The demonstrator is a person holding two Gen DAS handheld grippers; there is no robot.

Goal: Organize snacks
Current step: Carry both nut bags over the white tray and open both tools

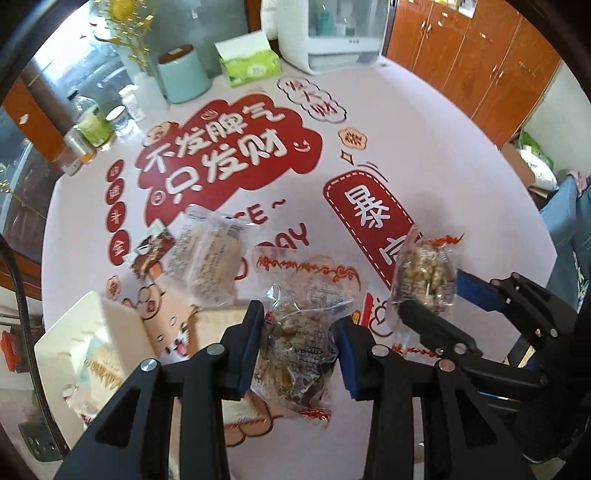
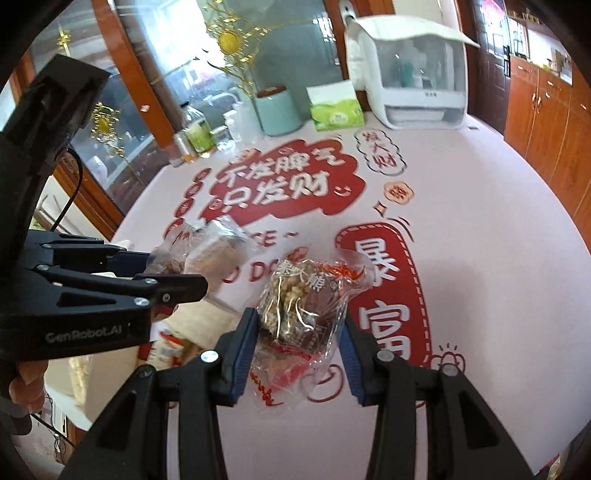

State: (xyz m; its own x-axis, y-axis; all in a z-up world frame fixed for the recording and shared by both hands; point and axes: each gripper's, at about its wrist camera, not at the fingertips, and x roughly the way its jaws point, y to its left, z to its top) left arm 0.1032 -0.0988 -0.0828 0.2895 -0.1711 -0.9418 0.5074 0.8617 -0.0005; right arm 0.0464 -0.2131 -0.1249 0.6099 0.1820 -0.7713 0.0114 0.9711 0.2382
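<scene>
We see two pairs of tongs over a round table (image 1: 424,122) covered with a pale cloth printed in red. The left tongs (image 1: 299,350) are clenched on a clear snack packet (image 1: 295,332) with brown pieces inside; its wrapper bulges between the blue pads and hangs above the cloth. In the left wrist view, the right tongs (image 1: 430,295) come in from four o'clock, gripping a second clear packet of nutty pieces (image 1: 424,273), held upright and clear of the table. The right wrist view shows that same packet (image 2: 301,310) pinched between the blue pads of the right tongs (image 2: 299,339), its red-printed end hanging down at six o'clock.

At ten o'clock from the left tongs, a pale wrapped cake-like snack (image 1: 208,258) lies on the cloth, and a small brown sachet (image 1: 149,254) lies touching its left side. At eight o'clock sits a white tray (image 1: 79,325) with pale wrapped snacks in it.

Along the far rim, toward twelve o'clock, stand a mint-green canister (image 1: 184,74), a green tissue pack (image 1: 247,62) and a white lidded box (image 1: 332,33). Bottles (image 1: 90,125) cluster at ten o'clock.
</scene>
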